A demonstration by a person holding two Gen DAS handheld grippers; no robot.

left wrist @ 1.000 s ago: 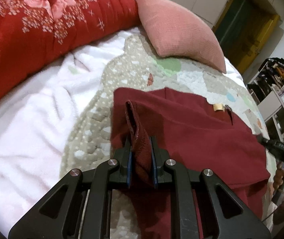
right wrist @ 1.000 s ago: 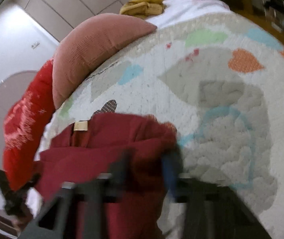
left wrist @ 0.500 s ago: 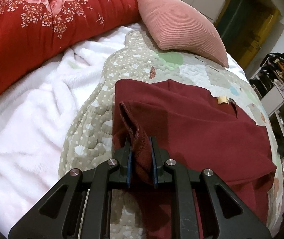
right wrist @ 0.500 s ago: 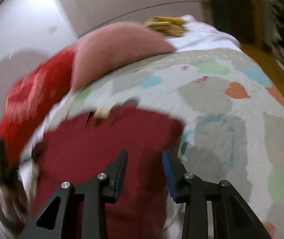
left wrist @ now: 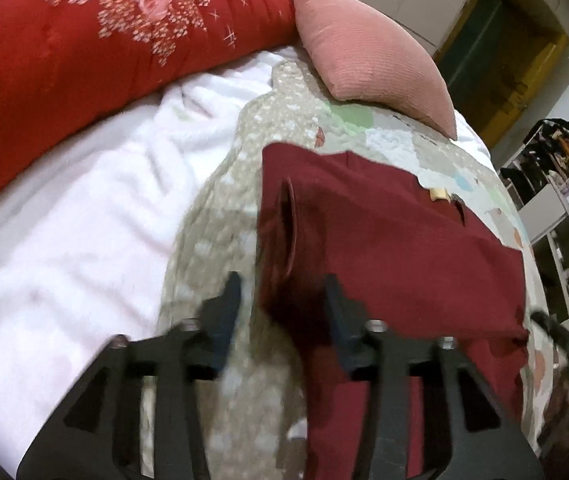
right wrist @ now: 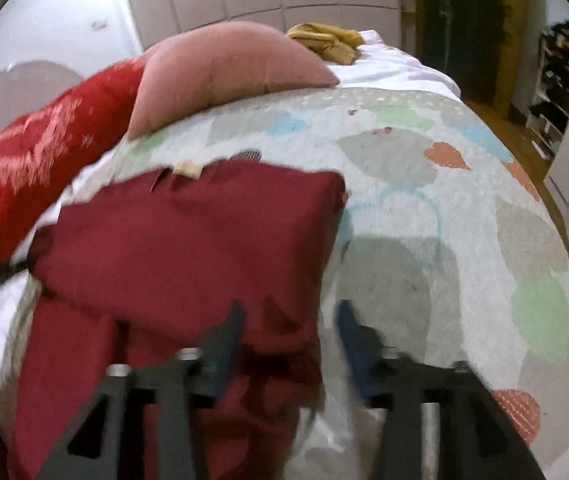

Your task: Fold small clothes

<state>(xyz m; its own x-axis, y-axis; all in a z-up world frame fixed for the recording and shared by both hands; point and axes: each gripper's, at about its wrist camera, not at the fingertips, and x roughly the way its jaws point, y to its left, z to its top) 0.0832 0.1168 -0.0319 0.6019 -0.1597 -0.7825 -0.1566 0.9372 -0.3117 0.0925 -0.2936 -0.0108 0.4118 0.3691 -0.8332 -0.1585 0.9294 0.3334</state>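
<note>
- Left wrist view: the left gripper (left wrist: pixel 282 304) has its jaws spread and opening. A raised fold at the near left corner of the dark red garment (left wrist: pixel 384 240) sits between the fingers, and neither pad presses on it.
- The garment lies folded on the patterned quilt (left wrist: pixel 212 248), with a small tan label (left wrist: pixel 438 195) near its far edge.
- Left of the quilt is a white fluffy blanket (left wrist: pixel 84 220). Behind that lie a red flowered comforter (left wrist: pixel 84 48) and a pink ribbed pillow (left wrist: pixel 368 60) at the head of the bed.
- A shelf unit (left wrist: pixel 556 216) stands at the right edge, near a dark doorway (left wrist: pixel 496 36).
- Right wrist view: the right gripper (right wrist: pixel 290 322) is also spread, its jaws opening. The garment's (right wrist: pixel 188 240) near right corner lies in the gap, closer to the left finger, and I see no pad pinching it.
- The folded garment covers the left half of the quilt (right wrist: pixel 444 208), label (right wrist: pixel 187 169) at its far edge.
- The pillow (right wrist: pixel 220 72) and comforter (right wrist: pixel 36 148) sit beyond it, and a crumpled yellow cloth (right wrist: pixel 326 42) lies at the far end of the bed.
</note>
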